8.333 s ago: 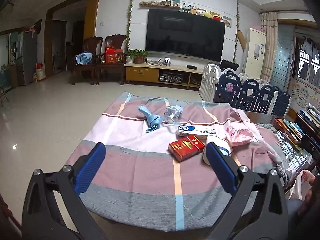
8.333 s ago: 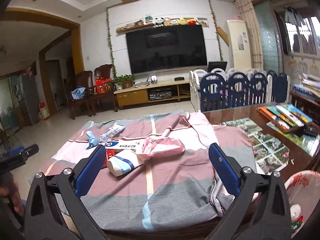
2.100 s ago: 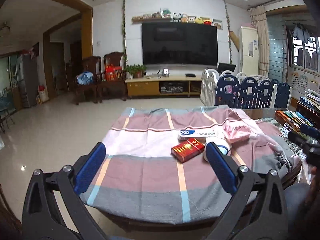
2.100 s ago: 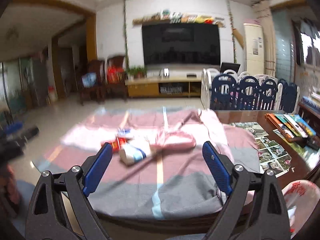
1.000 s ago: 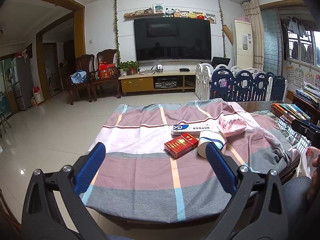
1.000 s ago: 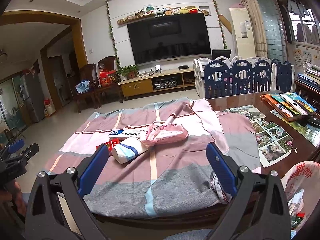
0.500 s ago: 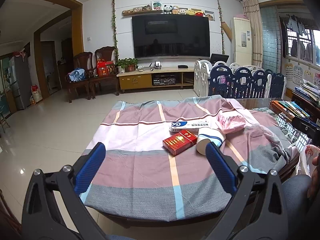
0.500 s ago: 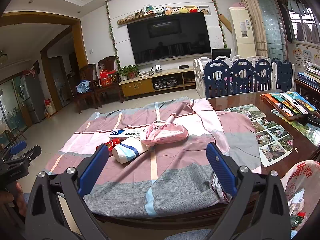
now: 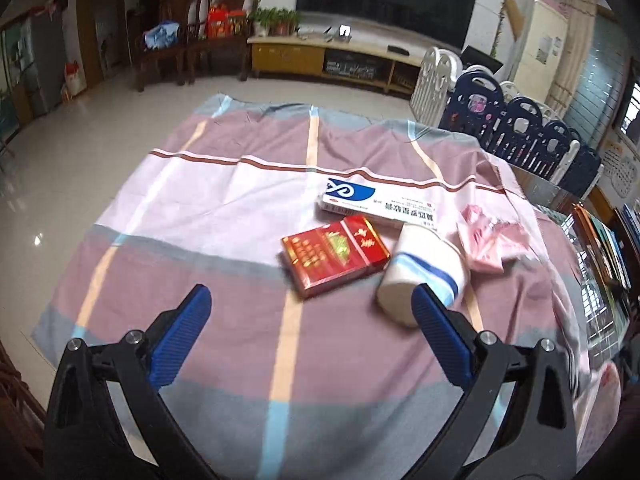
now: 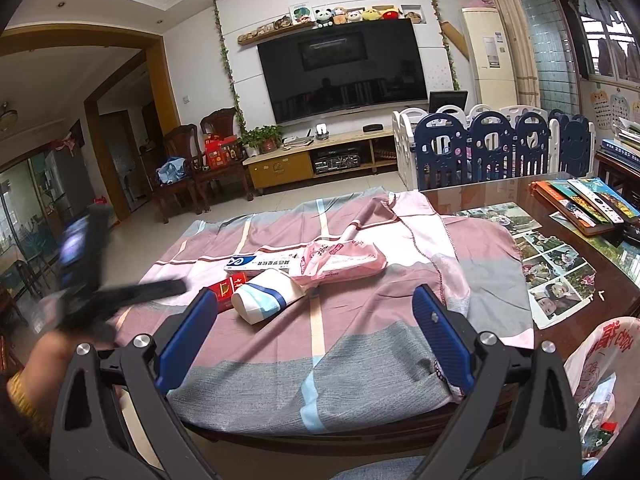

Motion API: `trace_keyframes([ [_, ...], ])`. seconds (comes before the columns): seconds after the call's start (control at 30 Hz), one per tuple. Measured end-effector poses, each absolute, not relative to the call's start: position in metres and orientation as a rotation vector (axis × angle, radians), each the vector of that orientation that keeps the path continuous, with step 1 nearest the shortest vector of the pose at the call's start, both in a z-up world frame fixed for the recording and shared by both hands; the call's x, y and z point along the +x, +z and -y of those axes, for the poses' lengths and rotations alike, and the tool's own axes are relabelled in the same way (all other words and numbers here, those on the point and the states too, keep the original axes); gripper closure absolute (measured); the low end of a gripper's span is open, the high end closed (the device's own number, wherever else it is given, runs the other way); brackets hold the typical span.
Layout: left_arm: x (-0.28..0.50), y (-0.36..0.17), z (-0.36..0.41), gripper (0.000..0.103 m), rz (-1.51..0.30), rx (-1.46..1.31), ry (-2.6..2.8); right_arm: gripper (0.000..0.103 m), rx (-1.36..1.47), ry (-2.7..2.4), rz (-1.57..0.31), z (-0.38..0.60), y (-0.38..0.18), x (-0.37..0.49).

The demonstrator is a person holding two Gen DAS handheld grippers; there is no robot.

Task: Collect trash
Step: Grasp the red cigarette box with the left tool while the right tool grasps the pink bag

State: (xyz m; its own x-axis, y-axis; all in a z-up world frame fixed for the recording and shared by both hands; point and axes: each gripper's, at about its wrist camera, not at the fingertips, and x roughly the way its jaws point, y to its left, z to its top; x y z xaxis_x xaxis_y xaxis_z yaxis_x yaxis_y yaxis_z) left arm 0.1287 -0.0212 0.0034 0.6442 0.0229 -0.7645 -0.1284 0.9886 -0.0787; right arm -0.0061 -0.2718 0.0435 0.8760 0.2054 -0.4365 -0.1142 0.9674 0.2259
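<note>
L gripper [image 9: 308, 312] hung wide open over the striped cloth [image 9: 224, 196], holding nothing; R gripper [image 10: 312, 308] also wide, empty, near the cloth's front edge. Trash sat mid-cloth twd the right edge: red box [image 9: 334, 254] touching paper cup [image 9: 424, 276], white carton [image 9: 380, 204] behind, pink wrapper [image 9: 490, 240] beside cup.
</note>
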Motion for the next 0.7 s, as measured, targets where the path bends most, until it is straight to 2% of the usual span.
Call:
trace_keyframes([
  [0.2,0.198,-0.034,0.037,0.003,-1.015,-0.135,0.148,0.007,0.217,0.185,-0.526,0.275,0.037,0.004],
  [0.43,0.238,-0.072,0.043,0.003,-1.144,-0.139,0.216,0.007,0.252,0.216,-0.568,0.277,0.03,0.014],
  [0.57,0.233,-0.072,0.037,0.006,-1.111,-0.154,0.191,0.007,0.352,0.258,-0.609,0.286,0.023,0.035],
  [0.7,0.196,-0.036,0.019,0.007,-0.955,-0.194,0.11,0.007,0.546,0.306,-0.675,0.3,0.008,0.085],
])
